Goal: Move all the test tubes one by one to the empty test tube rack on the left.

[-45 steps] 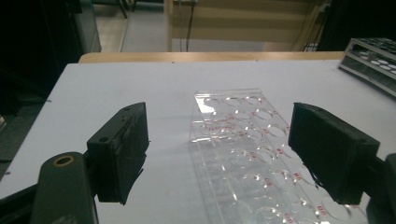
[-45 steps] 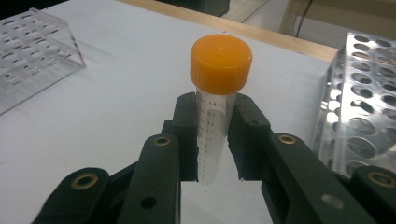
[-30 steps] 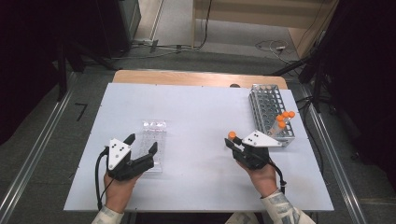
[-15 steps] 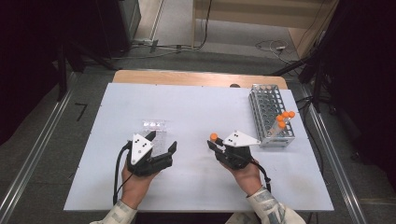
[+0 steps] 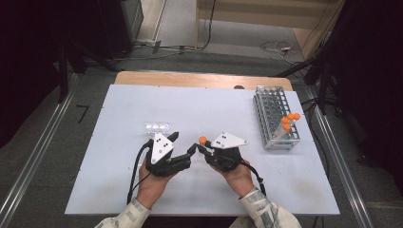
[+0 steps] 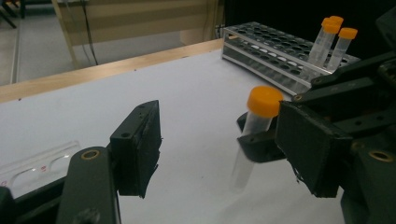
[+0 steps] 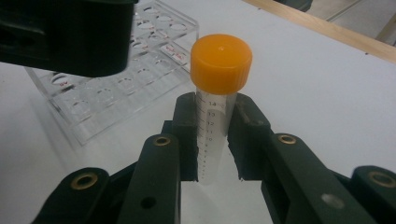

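Both hands have come together near the middle of the tabletop [image 5: 114, 190] since a sec ago, when they were well apart. Right tongs [image 5: 198, 147] are clamped on an orange-capped tube [image 7: 215, 112], held upright w/ the cap above the pads, now carried left, away from the metal rack [image 5: 275, 118] at the far right where three more capped tubes [image 5: 288, 122] stand. Left tongs [image 5: 183, 147] have left the clear tray [image 5: 157, 127], which sits just beyond them, and their jaws have just been closing; they're parted w/ nothing pressed between, the held tube just beside one pad [image 6: 310, 151] in the left gripper view. Prob. means the left tongs are lining up to take the cap or the tube — a handover or uncapping step, not yet done.
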Demonstrator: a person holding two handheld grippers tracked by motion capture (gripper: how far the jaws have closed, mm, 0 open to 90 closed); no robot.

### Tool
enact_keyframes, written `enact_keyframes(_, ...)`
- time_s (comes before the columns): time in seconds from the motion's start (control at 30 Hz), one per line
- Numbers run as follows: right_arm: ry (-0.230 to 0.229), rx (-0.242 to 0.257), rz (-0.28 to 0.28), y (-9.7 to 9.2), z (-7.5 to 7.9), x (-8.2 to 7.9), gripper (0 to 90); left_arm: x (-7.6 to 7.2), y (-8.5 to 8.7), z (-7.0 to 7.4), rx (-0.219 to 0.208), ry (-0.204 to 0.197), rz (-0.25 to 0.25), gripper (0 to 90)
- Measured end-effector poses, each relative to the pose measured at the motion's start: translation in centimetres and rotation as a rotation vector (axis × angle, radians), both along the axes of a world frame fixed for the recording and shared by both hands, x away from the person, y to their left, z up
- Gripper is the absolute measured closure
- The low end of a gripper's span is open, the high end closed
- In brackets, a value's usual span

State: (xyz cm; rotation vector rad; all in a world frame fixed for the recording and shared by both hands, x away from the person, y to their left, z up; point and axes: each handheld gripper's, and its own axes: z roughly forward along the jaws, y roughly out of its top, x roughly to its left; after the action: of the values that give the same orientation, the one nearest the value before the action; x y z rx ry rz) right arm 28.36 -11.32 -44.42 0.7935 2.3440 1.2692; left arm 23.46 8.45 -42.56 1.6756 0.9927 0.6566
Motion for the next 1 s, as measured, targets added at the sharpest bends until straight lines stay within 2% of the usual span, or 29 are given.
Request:
enact_keyframes(0.3, 0.003, 0.004, 0.026, 1.0, 0.2, 0.0, 71.6, 1.0, -1.4, 0.1, 0.018, 0.02, -0.057, 48.4)
enact_keyframes(0.53, 0.002, -0.001, 0.031, 0.9, 0.2, 0.1, 71.6, 1.4, -2.0, 0.2, 0.025, 0.021, -0.07, 59.9)
enact_keyframes(0.87, 0.0, 0.008, 0.026, 0.8, 0.4, 0.1, 71.6, 1.5, -2.2, 0.0, 0.025, 0.015, -0.069, 68.4)
enact_keyframes(1.0, 0.003, 0.007, 0.02, 0.7, 0.4, 0.2, 71.6, 1.6, -2.2, 0.0, 0.027, 0.017, -0.071, 68.7)
